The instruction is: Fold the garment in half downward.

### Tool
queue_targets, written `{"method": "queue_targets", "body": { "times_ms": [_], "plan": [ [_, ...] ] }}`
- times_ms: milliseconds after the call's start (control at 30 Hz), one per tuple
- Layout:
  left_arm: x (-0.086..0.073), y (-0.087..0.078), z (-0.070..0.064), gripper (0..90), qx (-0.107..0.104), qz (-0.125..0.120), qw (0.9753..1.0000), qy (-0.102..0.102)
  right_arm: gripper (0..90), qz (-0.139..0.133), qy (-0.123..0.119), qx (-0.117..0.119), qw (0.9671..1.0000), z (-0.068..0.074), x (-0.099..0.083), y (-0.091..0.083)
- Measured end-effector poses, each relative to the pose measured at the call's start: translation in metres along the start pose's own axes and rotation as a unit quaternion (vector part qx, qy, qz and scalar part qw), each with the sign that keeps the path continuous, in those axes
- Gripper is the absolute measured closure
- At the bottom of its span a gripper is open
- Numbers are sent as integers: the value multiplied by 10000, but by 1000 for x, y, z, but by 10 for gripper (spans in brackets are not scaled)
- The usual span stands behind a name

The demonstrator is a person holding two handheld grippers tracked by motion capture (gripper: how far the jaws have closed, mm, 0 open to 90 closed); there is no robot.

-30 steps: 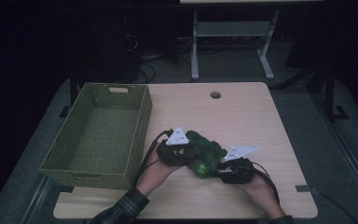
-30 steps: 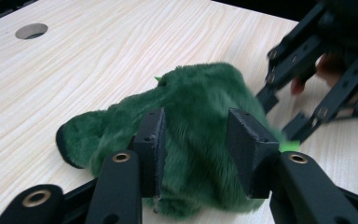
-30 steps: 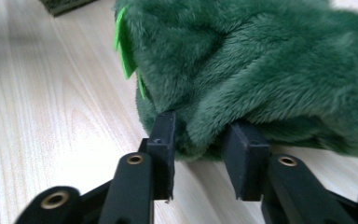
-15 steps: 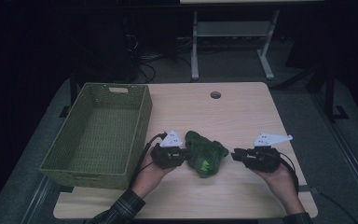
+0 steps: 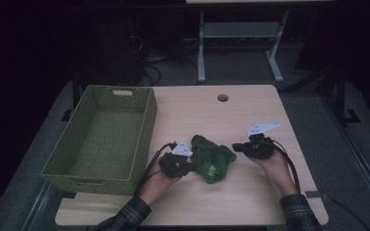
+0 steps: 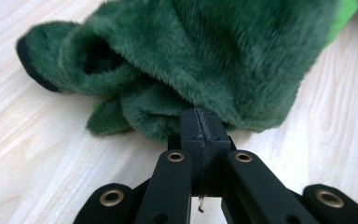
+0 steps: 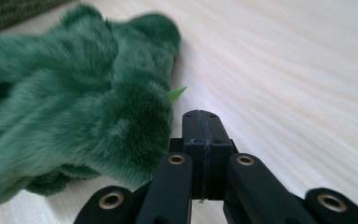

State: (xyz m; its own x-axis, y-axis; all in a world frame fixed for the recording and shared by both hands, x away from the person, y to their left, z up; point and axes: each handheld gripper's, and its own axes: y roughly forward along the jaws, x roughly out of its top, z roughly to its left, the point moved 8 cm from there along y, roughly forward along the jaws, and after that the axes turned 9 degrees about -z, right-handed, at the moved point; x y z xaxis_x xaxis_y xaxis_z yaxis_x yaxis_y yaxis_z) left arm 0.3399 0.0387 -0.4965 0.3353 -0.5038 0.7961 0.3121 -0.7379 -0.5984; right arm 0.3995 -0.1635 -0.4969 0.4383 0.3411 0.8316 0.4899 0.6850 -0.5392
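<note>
plush toy [image 5: 213,158], dark green and furry with a bright green patch on its near side, lies on the table [image 5: 250,110] just right of the basket [image 5: 103,137], a little apart from the basket's right wall. it sits slumped and crumpled rather than upright.

left gripper [image 5: 187,163] is between the basket and the toy, its tip right at the toy's left edge. in the left gripper view the two black jaws are pressed together with no gap, and their closed tip [image 6: 200,122] touches the fur of the toy [image 6: 205,56] at a low fold; no fabric shows pinched between them, so it is clenched on nothing i can make out. a hand [image 5: 161,175] in a plaid sleeve holds it, cable looping back toward the basket.

right gripper [image 5: 237,147] is on the far side of the toy from the basket, pointing at the toy's right edge, close beside it. in the right gripper view its jaws are likewise fully together [image 7: 201,125], empty, with the toy [image 7: 74,112] just left of the tip and a small bright green spike [image 7: 177,93] sticking out of the fur beside it. whether the tip touches the fur cannot be told. the other hand [image 5: 270,161] holds this gripper.

the basket is a green woven one, standing at the table's left side.
</note>
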Motion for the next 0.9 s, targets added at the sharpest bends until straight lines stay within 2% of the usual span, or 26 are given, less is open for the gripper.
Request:
{"method": "queue_targets", "body": {
  "times_ms": [133, 333, 667, 700, 733, 767, 833, 900],
  "plan": [
    [-3, 8, 4, 899, 21, 84, 10000, -21, 900, 92, -120, 155, 9998, 8, -2, 8],
    [-2, 18, 13, 899, 141, 138, 9998, 1, 900, 221, -228, 331, 9989, 19, -9, 10],
    [3, 29, 32, 899, 269, 45, 9996, -50, 900, 332, -275, 556, 9975, 44, -25, -7],
    [4, 31, 32, 899, 275, -7, 9996, -104, 900, 341, -283, 594, 9972, 47, -27, -8],
    [5, 31, 34, 899, 266, 39, 9996, -42, 900, 377, -281, 632, 9969, 50, -29, -9],
    [5, 32, 35, 899, 274, 27, 9996, -65, 900, 422, -262, 655, 9966, 52, -30, -11],
    [6, 30, 38, 898, 280, 23, 9996, -77, 898, 370, -303, 621, 9969, 56, -34, -14],
    [8, 27, 39, 897, 265, 12, 9996, -79, 827, 364, -254, 478, 9979, 53, -37, -16]
  ]
}}
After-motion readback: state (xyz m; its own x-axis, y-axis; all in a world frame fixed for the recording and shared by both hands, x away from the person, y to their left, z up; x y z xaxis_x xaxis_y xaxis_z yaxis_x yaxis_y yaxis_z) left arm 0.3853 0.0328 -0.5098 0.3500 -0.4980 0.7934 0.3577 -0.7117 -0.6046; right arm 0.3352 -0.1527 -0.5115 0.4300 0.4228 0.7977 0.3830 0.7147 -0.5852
